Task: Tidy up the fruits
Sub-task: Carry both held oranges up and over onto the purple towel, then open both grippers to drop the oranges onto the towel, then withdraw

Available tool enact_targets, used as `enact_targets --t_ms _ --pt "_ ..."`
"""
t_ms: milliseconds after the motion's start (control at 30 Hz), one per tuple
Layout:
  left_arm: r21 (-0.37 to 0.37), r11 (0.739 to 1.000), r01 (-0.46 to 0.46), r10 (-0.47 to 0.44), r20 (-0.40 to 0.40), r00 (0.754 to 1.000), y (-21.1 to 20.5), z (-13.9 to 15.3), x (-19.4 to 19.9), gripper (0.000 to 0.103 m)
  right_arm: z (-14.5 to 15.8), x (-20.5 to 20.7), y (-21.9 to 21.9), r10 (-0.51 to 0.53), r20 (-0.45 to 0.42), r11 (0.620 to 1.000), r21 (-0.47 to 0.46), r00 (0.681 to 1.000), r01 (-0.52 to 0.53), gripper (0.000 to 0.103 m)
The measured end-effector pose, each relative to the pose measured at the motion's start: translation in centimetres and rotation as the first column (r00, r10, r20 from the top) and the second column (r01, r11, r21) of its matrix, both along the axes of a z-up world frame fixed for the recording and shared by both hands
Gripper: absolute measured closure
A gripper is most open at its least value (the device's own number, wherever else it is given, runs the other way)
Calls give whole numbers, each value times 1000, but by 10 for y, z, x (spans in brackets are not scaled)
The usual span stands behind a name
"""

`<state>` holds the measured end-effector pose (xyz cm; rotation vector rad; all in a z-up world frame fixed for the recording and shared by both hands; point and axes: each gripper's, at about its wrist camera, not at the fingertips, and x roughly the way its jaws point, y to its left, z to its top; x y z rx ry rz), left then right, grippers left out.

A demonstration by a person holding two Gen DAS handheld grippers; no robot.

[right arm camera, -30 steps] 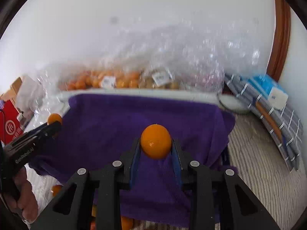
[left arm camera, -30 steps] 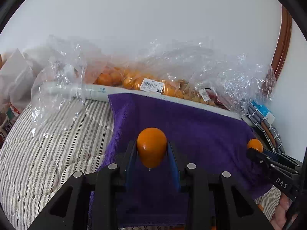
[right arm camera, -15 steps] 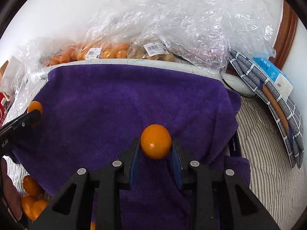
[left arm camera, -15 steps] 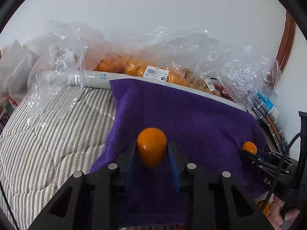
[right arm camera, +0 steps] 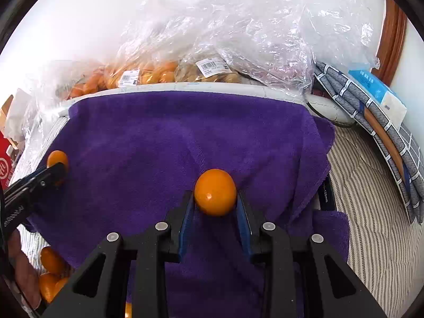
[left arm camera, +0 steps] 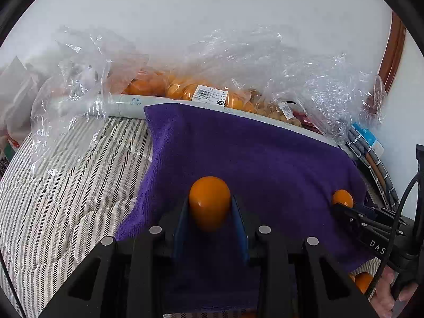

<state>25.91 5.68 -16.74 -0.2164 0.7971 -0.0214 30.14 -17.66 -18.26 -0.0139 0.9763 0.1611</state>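
The left gripper (left arm camera: 209, 206) clamps one orange fruit (left arm camera: 209, 202) between its blue pads, and the right gripper (right arm camera: 215, 198) clamps a second orange fruit (right arm camera: 215, 192) the same way — both held over a purple towel (right arm camera: 169, 143) spread on a striped bedcover (left arm camera: 61, 193). Beyond the towel's far edge sit clear plastic bags of fruit (right arm camera: 148, 73) — against a white wall (left arm camera: 212, 13).

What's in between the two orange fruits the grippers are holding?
Only bare purple towel lies between the left fruit and the right fruit, seen in the right wrist view.
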Motion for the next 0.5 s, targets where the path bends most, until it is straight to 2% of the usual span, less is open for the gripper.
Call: enact_targets --t_ms 167,267,333,400,433,500 --pt "-1 1000 7 -7 0 1000 0 0 0 72 -1 0 3 -1 -17 1000 -17 1000 0 71" --pt "-3 1000 14 -14 3 1000 -1 0 0 71 -2 0 2 -1 -18 1000 -15 1000 1 67" --pt "-2 1000 19 -19 8 1000 -1 1 -1 62 1 0 1 -2 -5 1000 -8 1000 2 49" --pt "0 1000 22 -22 19 1000 -2 2 -3 59 7 -3 0 -12 23 1000 -6 1000 12 34" --pt "3 1000 20 -20 22 1000 -2 3 -3 57 11 -5 -1 -16 43 1000 -5 999 16 29" --pt "6 1000 17 -17 24 1000 -2 4 -3 56 18 -8 -2 -21 75 1000 -5 997 22 28"
